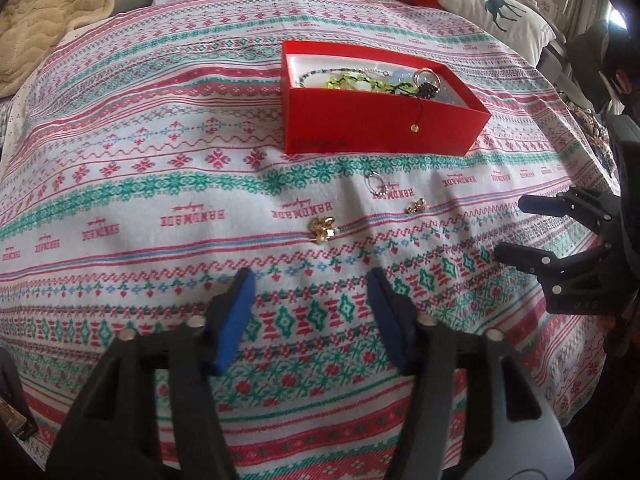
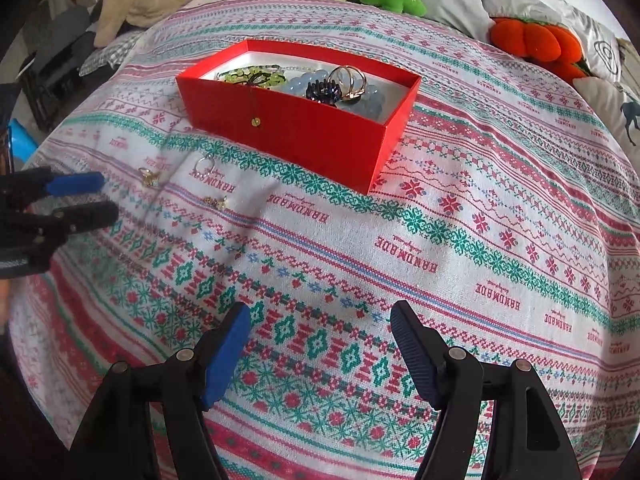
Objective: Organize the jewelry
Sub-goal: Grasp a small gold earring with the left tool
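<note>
Three small pieces lie loose on the patterned cloth (image 1: 160, 168) in front of the red box (image 1: 376, 124): a gold earring (image 1: 324, 231) nearest your left tongs (image 1: 310, 280), a second gold piece (image 1: 416, 205) to its right, and a thin silver ring with a short chain (image 1: 376, 184) just before the box wall. The box already holds green beads, pale blue beads, a dark clip and gold rings (image 2: 350, 78); a fine chain with a small gold disc (image 2: 253, 121) hangs over its front wall.

Left tongs: spread wide, holding nothing, low over the cloth. Right tongs (image 2: 320, 312): also spread, holding nothing, well apart from the loose pieces.

Judgement: pickup of the nearest gold earring looks next.

Risks:
- The cloth is soft and creased. Close too low and you pinch fabric, dragging the other pieces.
- The pieces are tiny; an off-centre grip may flick one away.
- The hanging chain could snag on your tongs at the box and pull contents out.
</note>
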`<state>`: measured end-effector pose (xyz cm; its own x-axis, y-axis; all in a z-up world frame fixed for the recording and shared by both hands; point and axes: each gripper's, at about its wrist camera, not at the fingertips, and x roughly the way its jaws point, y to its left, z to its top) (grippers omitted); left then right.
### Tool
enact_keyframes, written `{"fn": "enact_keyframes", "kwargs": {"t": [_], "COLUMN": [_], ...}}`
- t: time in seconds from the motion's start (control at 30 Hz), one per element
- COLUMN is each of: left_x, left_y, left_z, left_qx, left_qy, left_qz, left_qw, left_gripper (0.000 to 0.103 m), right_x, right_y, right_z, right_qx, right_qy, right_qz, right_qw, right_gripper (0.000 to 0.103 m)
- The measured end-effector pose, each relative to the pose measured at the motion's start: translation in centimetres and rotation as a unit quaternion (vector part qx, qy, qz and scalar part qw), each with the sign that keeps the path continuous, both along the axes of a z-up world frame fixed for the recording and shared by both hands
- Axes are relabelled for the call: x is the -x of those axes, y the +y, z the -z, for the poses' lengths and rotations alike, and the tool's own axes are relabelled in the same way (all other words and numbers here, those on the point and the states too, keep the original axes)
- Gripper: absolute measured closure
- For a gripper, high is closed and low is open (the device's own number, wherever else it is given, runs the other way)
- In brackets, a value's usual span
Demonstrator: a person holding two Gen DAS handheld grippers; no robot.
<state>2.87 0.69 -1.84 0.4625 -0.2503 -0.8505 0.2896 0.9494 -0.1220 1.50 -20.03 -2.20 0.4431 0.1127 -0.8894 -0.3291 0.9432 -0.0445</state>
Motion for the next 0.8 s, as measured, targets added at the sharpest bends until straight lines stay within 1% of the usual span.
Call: {"fn": "enact_keyframes", "kwargs": {"t": [0.03,0.1,0.2,0.3,0.4,0.57,0.6,0.63,0.7,0.77,0.8], "left_x": [-0.1,-0.3,-0.6,-1.1,-1.6,-2.3,-2.4,-2.5,-2.7,-2.8,-2.8], "left_y": [-0.3,-0.6,-0.9,-1.0,-1.1,-1.5,-1.5,-1.6,-1.8,-1.9,-1.9], "left_z": [0.2,0.4,0.4,0.4,0.5,0.7,0.8,0.8,0.9,0.9,0.9], "left_qx": [0.003,0.004,0.012,0.022,0.029,0.024,0.023,0.02,0.017,0.015,0.016], "left_qy": [0.0,-0.004,-0.011,-0.014,-0.014,-0.02,-0.02,-0.021,-0.021,-0.02,-0.019], "left_qz": [0.0,0.0,-0.005,-0.017,-0.03,-0.053,-0.055,-0.058,-0.062,-0.065,-0.064], "left_qw": [1.0,1.0,0.9999,0.9995,0.999,0.9981,0.998,0.9979,0.9977,0.9976,0.9977], "left_gripper": [0.055,0.058,0.061,0.068,0.069,0.069,0.071,0.076,0.082,0.087,0.092], "right_x": [0.0,-0.2,-0.3,-0.3,-0.4,-0.3,-0.2,-0.3,-0.2,-0.3,-0.3], "right_y": [0.1,0.3,0.7,0.9,1.1,1.2,1.2,1.2,1.2,1.2,1.2], "right_z": [0.0,0.2,0.3,0.4,0.4,0.5,0.5,0.5,0.5,0.5,0.5], "right_qx": [-0.002,-0.003,-0.001,0.001,0.002,0.003,0.002,0.002,0.002,0.001,0.001], "right_qy": [-0.002,-0.001,-0.005,-0.006,-0.006,-0.007,-0.007,-0.008,-0.008,-0.009,-0.009], "right_qz": [0.003,0.005,0.005,0.002,0.0,-0.001,-0.001,-0.002,0.0,0.001,0.001], "right_qw": [1.0,1.0,1.0,1.0,1.0,1.0,1.0,1.0,1.0,1.0,1.0], "right_gripper": [0.029,0.029,0.029,0.029,0.029,0.029,0.029,0.029,0.028,0.028,0.028]}}
